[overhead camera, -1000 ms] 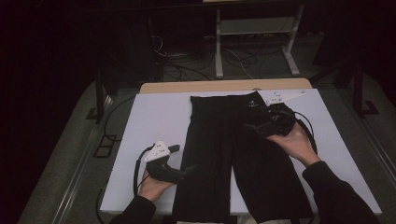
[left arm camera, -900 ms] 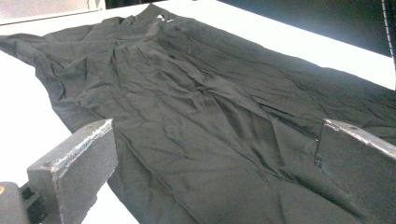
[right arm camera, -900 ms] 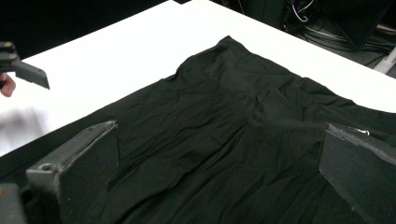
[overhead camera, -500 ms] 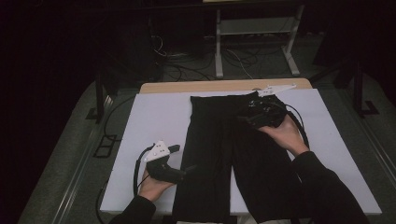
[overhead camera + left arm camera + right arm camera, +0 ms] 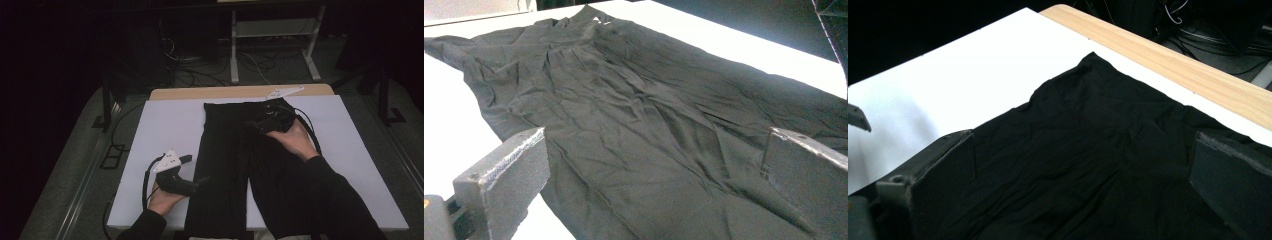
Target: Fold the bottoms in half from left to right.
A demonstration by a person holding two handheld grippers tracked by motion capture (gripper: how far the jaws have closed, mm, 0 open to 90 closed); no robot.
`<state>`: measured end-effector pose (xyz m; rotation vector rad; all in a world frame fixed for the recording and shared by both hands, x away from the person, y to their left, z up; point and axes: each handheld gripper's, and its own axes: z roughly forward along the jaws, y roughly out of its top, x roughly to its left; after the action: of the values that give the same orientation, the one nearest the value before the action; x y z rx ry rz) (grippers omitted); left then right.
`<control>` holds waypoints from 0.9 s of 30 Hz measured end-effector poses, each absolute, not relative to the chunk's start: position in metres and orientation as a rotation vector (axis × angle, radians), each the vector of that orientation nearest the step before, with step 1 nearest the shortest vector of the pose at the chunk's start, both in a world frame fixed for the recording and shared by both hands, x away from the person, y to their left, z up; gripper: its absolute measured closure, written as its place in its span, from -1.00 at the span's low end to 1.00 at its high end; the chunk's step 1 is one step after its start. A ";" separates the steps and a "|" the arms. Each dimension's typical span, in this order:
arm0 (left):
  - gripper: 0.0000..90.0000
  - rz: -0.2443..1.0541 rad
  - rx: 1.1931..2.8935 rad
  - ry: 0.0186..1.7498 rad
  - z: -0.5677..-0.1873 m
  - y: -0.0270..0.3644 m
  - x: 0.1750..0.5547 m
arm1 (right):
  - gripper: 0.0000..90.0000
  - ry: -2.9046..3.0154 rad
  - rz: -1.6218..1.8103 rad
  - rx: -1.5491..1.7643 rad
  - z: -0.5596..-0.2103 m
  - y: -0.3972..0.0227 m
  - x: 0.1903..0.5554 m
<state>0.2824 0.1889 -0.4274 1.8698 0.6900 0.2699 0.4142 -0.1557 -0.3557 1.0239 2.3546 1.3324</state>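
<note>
A black garment like trousers (image 5: 235,165) lies flat and lengthwise on the white table top (image 5: 165,125), with one end at the far edge. My left gripper (image 5: 196,170) rests at the garment's near left edge, open; in the left gripper view its jaws (image 5: 654,145) stand wide apart over wrinkled cloth (image 5: 639,110). My right gripper (image 5: 255,122) hovers over the far part of the garment, pointing left. In the right gripper view it (image 5: 1083,142) is open above the black cloth (image 5: 1108,150), with nothing held.
A wooden strip (image 5: 200,93) borders the table's far edge. Beyond it, on the dark floor, stand a metal frame (image 5: 270,30) and loose cables (image 5: 200,70). Bare white surface lies on both sides of the garment.
My right gripper has moved toward the far end of the garment and a little left. The left gripper has stayed in place.
</note>
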 end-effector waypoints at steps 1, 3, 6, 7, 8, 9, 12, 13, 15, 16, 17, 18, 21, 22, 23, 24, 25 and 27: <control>-1.00 0.270 1.869 0.690 -0.427 0.189 0.282 | -1.00 2.354 1.331 1.022 -0.356 -0.154 0.416; -1.00 0.269 1.870 0.688 -0.427 0.189 0.282 | -1.00 2.353 1.334 1.023 -0.356 -0.152 0.418; -1.00 0.268 1.869 0.686 -0.427 0.188 0.282 | -1.00 2.345 1.342 1.033 -0.358 -0.149 0.422; -1.00 0.269 1.871 0.686 -0.427 0.187 0.282 | -1.00 2.340 1.347 1.029 -0.359 -0.149 0.423; -1.00 0.270 1.874 0.686 -0.427 0.187 0.282 | -1.00 2.339 1.350 1.035 -0.360 -0.148 0.424; -1.00 0.272 1.875 0.685 -0.427 0.187 0.282 | -1.00 2.338 1.355 1.039 -0.361 -0.148 0.425; -1.00 0.272 1.877 0.685 -0.427 0.187 0.282 | -1.00 2.331 1.360 1.051 -0.365 -0.146 0.428; -1.00 0.272 1.875 0.686 -0.427 0.187 0.282 | -1.00 2.327 1.362 1.059 -0.367 -0.146 0.430; -1.00 0.271 1.875 0.687 -0.427 0.187 0.282 | -1.00 2.318 1.366 1.068 -0.369 -0.145 0.432; -1.00 0.271 1.875 0.687 -0.427 0.187 0.282 | -1.00 2.318 1.366 1.068 -0.369 -0.145 0.432; -1.00 0.271 1.873 0.687 -0.427 0.187 0.282 | -1.00 2.312 1.364 1.080 -0.373 -0.144 0.437; -1.00 0.271 1.873 0.687 -0.427 0.187 0.282 | -1.00 2.312 1.361 1.083 -0.374 -0.143 0.438; -1.00 0.271 1.877 0.686 -0.427 0.187 0.282 | -1.00 2.313 1.344 1.093 -0.379 -0.140 0.443; -1.00 0.270 1.877 0.686 -0.427 0.187 0.282 | -1.00 2.313 1.343 1.097 -0.380 -0.139 0.444; -1.00 0.270 1.877 0.686 -0.427 0.187 0.282 | -1.00 2.313 1.343 1.097 -0.380 -0.139 0.444; -1.00 0.271 1.876 0.686 -0.427 0.187 0.282 | -1.00 2.313 1.338 1.096 -0.382 -0.136 0.447; -1.00 0.271 1.876 0.686 -0.427 0.187 0.282 | -1.00 2.313 1.336 1.098 -0.383 -0.135 0.448; -1.00 0.271 1.875 0.687 -0.427 0.187 0.281 | -1.00 2.313 1.333 1.095 -0.384 -0.131 0.451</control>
<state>0.2814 0.1874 -0.4269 1.8749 0.6870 0.2707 0.4514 -0.1311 -0.3841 1.0949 2.3132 1.3334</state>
